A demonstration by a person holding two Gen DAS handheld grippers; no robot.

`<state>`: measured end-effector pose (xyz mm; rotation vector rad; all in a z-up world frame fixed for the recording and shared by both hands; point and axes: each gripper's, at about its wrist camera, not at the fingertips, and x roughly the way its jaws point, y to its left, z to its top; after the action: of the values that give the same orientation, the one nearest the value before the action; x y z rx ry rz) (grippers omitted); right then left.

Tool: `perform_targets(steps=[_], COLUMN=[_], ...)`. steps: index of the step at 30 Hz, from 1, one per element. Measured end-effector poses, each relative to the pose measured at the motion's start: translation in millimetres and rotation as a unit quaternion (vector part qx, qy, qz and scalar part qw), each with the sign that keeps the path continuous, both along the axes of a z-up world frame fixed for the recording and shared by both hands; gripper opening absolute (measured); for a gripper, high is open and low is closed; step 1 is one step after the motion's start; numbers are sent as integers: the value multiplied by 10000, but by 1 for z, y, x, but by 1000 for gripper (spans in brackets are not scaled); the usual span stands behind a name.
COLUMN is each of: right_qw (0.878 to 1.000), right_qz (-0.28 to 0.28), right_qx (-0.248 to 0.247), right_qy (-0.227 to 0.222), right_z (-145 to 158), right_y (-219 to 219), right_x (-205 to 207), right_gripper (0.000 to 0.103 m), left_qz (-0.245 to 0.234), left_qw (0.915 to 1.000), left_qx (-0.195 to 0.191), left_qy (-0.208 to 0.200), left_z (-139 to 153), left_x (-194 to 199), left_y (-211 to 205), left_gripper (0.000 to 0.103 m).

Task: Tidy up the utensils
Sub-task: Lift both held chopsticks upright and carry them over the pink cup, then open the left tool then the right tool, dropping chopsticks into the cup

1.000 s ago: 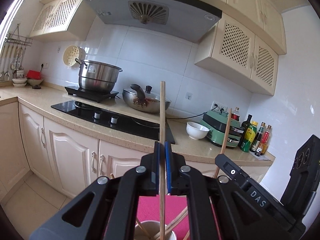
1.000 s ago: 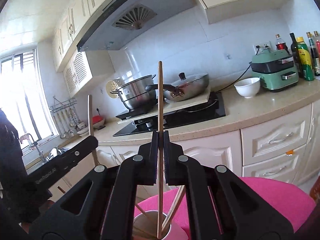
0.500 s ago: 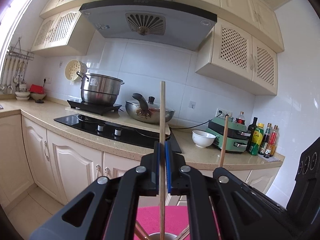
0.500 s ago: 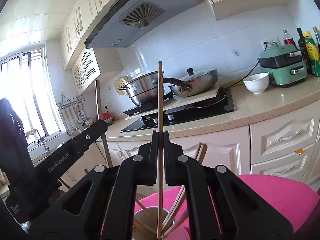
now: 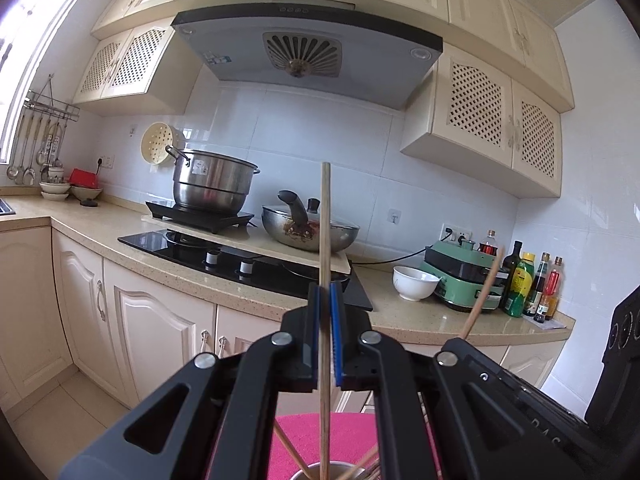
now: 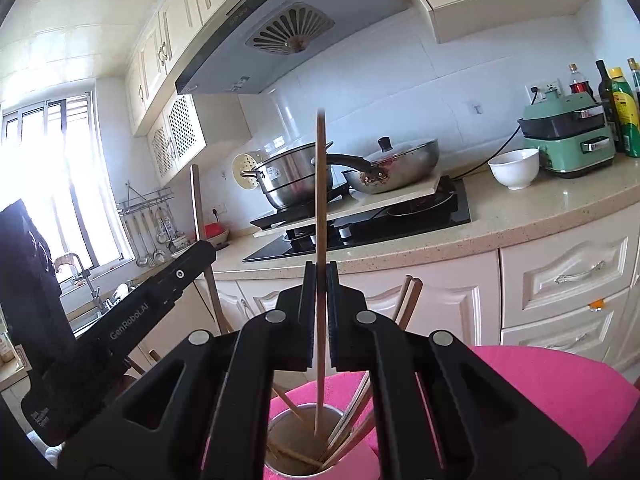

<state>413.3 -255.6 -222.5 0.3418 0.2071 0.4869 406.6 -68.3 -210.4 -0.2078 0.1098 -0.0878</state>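
Chopsticks were what I had in both hands: my left gripper (image 5: 325,332) was pinched tight on one chopstick (image 5: 325,248) held upright, and my right gripper (image 6: 318,312) was clamped the same way on a second chopstick (image 6: 320,200), its lower tip hanging inside the mouth of the metal cup (image 6: 280,468). That cup sat at six o'clock in the right wrist view, on a pink cloth (image 6: 560,392), with several loose chopsticks (image 6: 352,412) already leaning against its rim toward three o'clock. In the left wrist view only the cup's rim showed at the bottom edge, and I could not tell whether my left stick's tip was inside it or just above.

Risk, as I judged it, lay mostly in the release. Both sticks were gripped low on their length, so most of each stood above the pads; if I let go while one was tilted, it could tip against the leaning bundle and flick another out. The two grippers were also close together over one small opening, my left one sitting at nine o'clock in the right view, so they could knock each other. A light cup on soft cloth might topple if a stick pushed sideways on its rim.

Farther out, at twelve o'clock, the stove (image 6: 400,216) and its pots (image 6: 292,184) stood well apart from all this.
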Motion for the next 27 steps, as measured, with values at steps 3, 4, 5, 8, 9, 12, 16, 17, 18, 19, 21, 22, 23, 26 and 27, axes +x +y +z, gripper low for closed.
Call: perform_targets(steps=[3, 4, 5, 8, 9, 12, 16, 17, 18, 19, 21, 22, 23, 26, 27], right_qw=[10000, 10000, 10000, 10000, 10000, 9999, 9998, 9997, 9997, 9997, 9996, 9995, 9995, 9993, 9992], right_qz=[15, 15, 26, 53, 68, 89, 122, 124, 120, 123, 139, 143, 154, 164, 147], right_qx=[-18, -27, -28, -47, -57, -102, -159, -184, -213, -214, -223, -248, -258, -305, -329], right_qy=[-4, 1, 4, 17, 19, 34, 76, 78, 80, 83, 118, 127, 130, 165, 169], right_z=[0, -1, -1, 1, 1, 2, 3, 3, 4, 4, 5, 6, 6, 9, 10], right_y=[1, 1, 2, 3, 3, 5, 7, 8, 9, 9, 10, 10, 11, 12, 11], right_x=[-1, -1, -1, -1, -1, 0, 0, 1, 0, 0, 1, 0, 0, -2, -3], right_gripper=[6, 6, 6, 6, 6, 6, 6, 6, 6, 6, 6, 6, 6, 6, 6], left_qz=[16, 31, 37, -7, -10, -25, -26, -34, -43, -44, -50, -57, -61, -38, -37], left_qw=[10000, 10000, 10000, 9999, 9999, 9998, 9996, 9995, 9994, 9993, 9991, 9990, 9989, 9986, 9985], left_qx=[-3, -19, -26, -107, -62, 46, 89, 100, 100, 99, 55, 45, 59, 89, 78], left_qy=[19, 24, 34, 97, 115, 170, 270, 299, 335, 360, 421, 437, 465, 524, 535], left_z=[0, -1, -1, 0, -1, -1, -3, -3, -3, -3, -3, -2, -2, 1, 3], left_x=[0, 0, 0, 1, 2, 2, 2, 2, 1, 1, 1, 1, 1, -1, -2], left_y=[1, 2, 2, 5, 4, 3, 3, 3, 4, 4, 6, 7, 7, 9, 10], left_gripper=[6, 6, 6, 6, 6, 6, 18, 19, 20, 20, 22, 24, 24, 26, 27])
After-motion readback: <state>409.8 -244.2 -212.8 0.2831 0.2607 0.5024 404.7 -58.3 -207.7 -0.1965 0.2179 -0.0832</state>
